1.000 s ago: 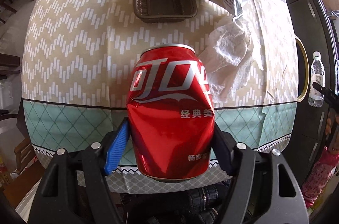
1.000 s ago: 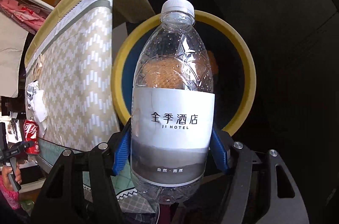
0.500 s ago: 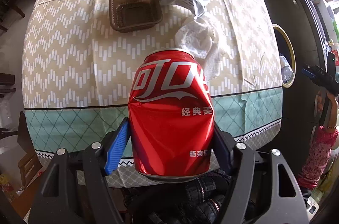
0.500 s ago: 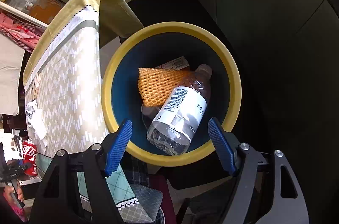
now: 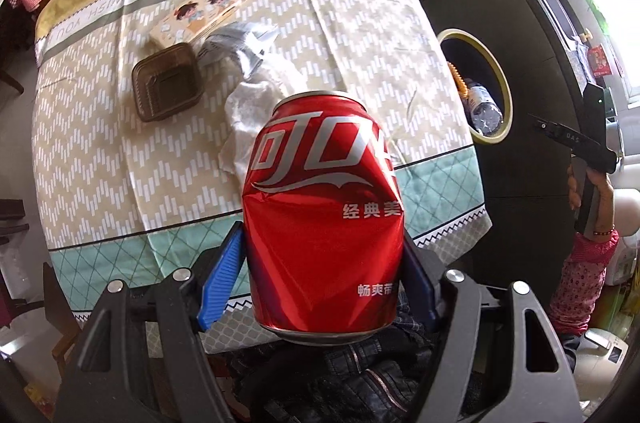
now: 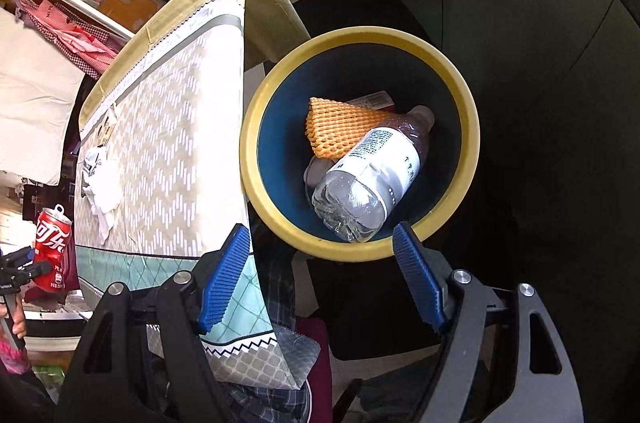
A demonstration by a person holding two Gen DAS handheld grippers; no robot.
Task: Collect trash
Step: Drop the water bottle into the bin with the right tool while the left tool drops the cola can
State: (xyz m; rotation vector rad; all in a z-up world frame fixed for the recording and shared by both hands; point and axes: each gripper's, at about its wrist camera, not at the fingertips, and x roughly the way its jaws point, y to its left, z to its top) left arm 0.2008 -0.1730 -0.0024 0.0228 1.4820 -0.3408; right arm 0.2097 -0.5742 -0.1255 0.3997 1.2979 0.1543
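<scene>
A: Which relation is the coming move judged to turn on?

B: The way from the dented red aluminium cola can [image 5: 323,219] to the round yellow-rimmed, dark blue waste bin [image 5: 505,95]. The can is clamped upright between the blue pads of the left gripper [image 5: 320,275], its long axis running straight out along the fingers, top end away from the camera. The bin is seen off to the right of the can, beside the edge of the table covered by a beige chevron-patterned cloth [image 5: 100,151].

A: Which gripper is nearer the bin?

B: The right gripper [image 6: 322,275]. It is held above the bin, and its jaws have just been opening; they stand apart with nothing between them. The clear plastic water bottle with a white label [image 6: 372,179] is lying in the bin on its side, next to an orange foam net [image 6: 340,131].

A: What is left on the table?

B: A crumpled white tissue [image 5: 256,107], a brown plastic tray [image 5: 166,83], a silver-grey wrapper [image 5: 240,43] and a flat illustrated cardboard box [image 5: 200,13], all well apart from the left gripper. The can is probably to be carried rightwards, across to the bin.
</scene>
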